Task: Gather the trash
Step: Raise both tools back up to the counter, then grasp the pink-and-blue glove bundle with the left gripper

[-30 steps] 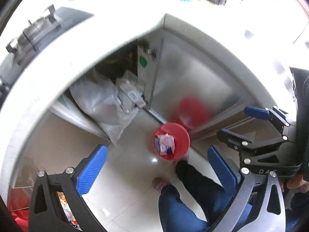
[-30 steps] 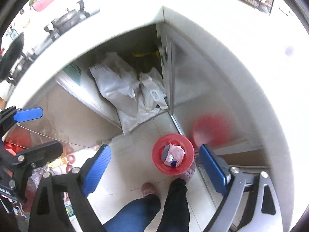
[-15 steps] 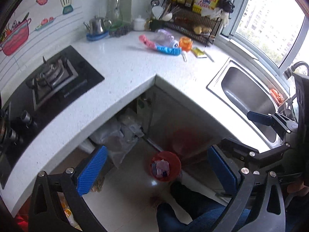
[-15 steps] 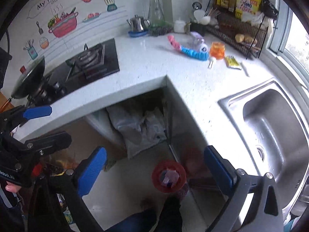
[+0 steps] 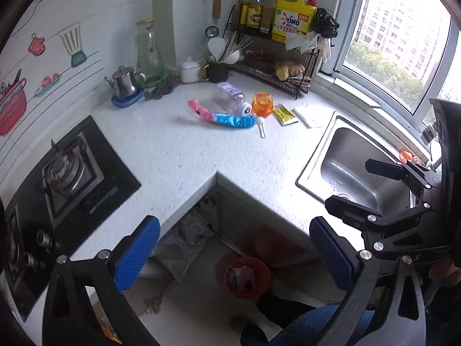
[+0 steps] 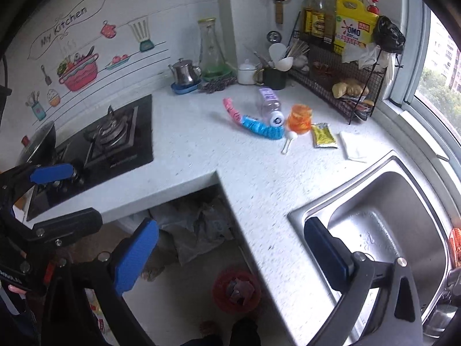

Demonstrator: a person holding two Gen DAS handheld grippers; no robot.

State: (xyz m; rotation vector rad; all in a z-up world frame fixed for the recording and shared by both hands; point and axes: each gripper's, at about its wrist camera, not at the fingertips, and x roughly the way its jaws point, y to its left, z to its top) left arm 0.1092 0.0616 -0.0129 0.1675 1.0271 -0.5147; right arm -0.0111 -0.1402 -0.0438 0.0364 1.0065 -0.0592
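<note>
While both my claws hang above the kitchen corner, each stands spread wide with nothing between its blue pads: my left claw (image 5: 234, 255) and my right claw (image 6: 230, 255); the right one's jaws have just been opening. Nearest, below and between the pads of either claw, a red bin (image 5: 247, 277) sits on the floor with crumpled trash (image 6: 239, 288) inside it. Just beyond it, grey plastic bags (image 6: 198, 227) lie under the white countertop (image 5: 184, 155). To the left of my left claw is the gas hob (image 5: 69, 173); to the right of my right claw, the steel sink (image 6: 383, 230). Farther ahead on the countertop lie a pink-and-blue wrapper (image 6: 253, 122), a clear plastic bottle (image 6: 270, 106) on its side, an orange cup (image 6: 299, 118), a white spoon (image 6: 288, 141), a yellow sachet (image 6: 324, 135) and a white napkin (image 6: 353, 150). Farthest, against the wall, stands a black wire rack (image 6: 337, 86).
</note>
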